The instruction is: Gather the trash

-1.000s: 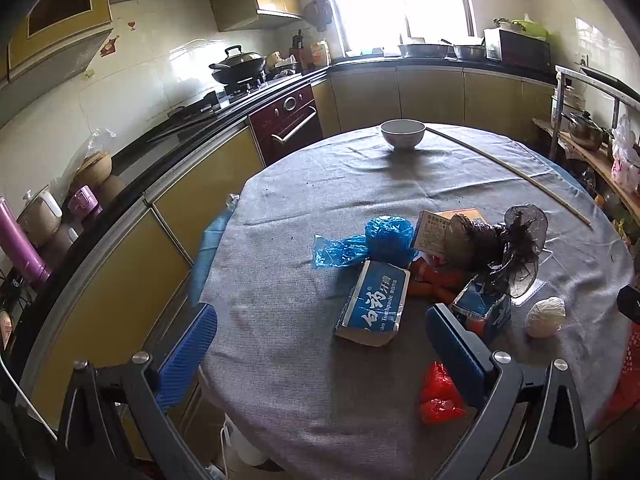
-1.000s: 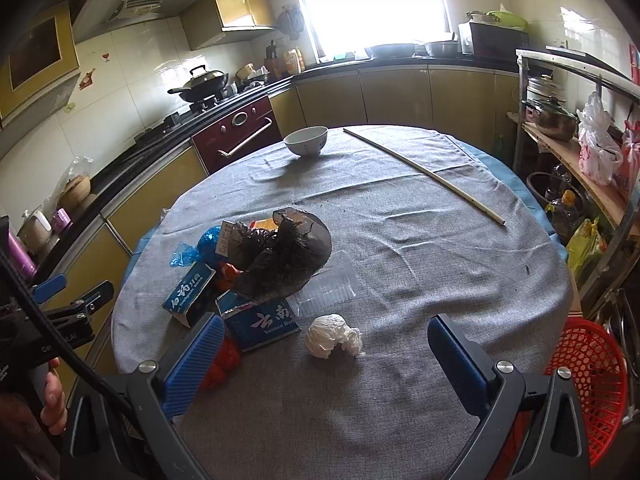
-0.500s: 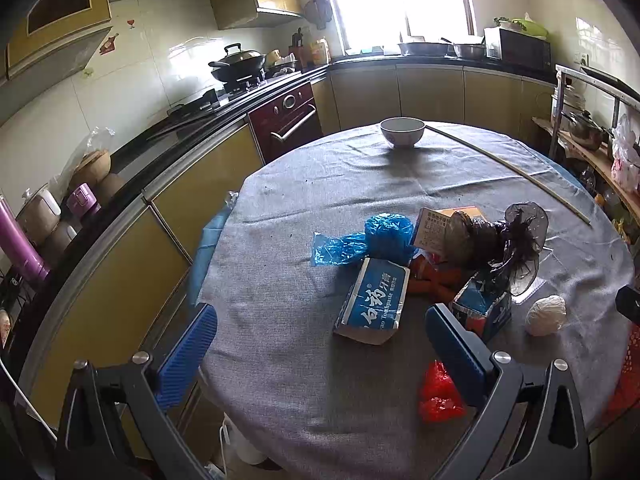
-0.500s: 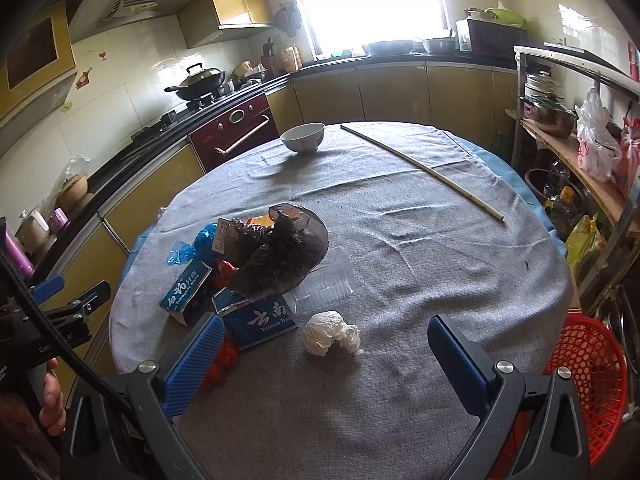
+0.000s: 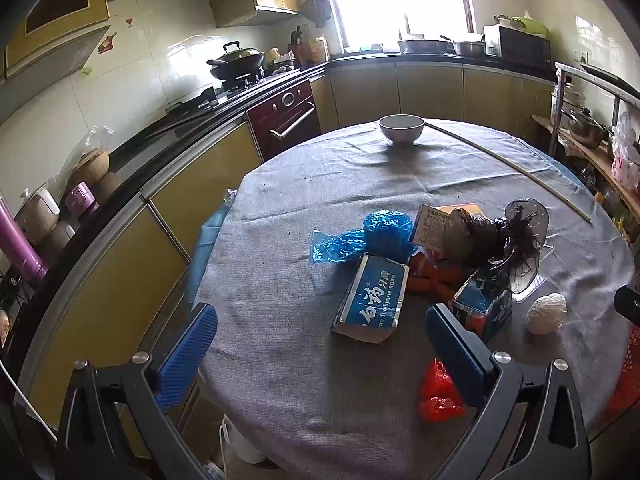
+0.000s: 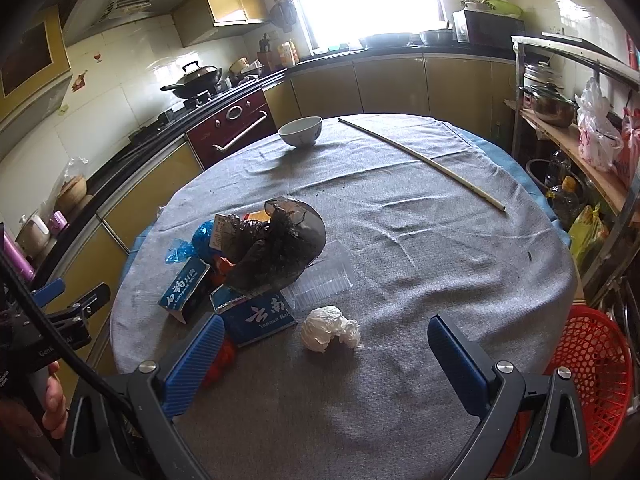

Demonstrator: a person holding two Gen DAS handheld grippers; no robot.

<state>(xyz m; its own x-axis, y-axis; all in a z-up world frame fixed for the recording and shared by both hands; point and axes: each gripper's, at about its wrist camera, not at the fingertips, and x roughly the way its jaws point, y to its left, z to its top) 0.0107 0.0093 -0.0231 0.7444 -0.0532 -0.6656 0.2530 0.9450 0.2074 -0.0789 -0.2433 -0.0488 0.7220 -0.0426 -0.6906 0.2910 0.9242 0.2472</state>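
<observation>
Left gripper (image 5: 320, 344) and right gripper (image 6: 326, 350) both hanging wide open, holding nothing, trash pile (image 6: 260, 264) sitting on the round table (image 6: 440, 248), red basket (image 6: 592, 376) waiting beside it, white bowl (image 6: 301, 131) standing far back.

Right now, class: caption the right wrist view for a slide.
Open right gripper hovers above crumpled white tissue beside a trash pile on the grey-clothed table.
</observation>
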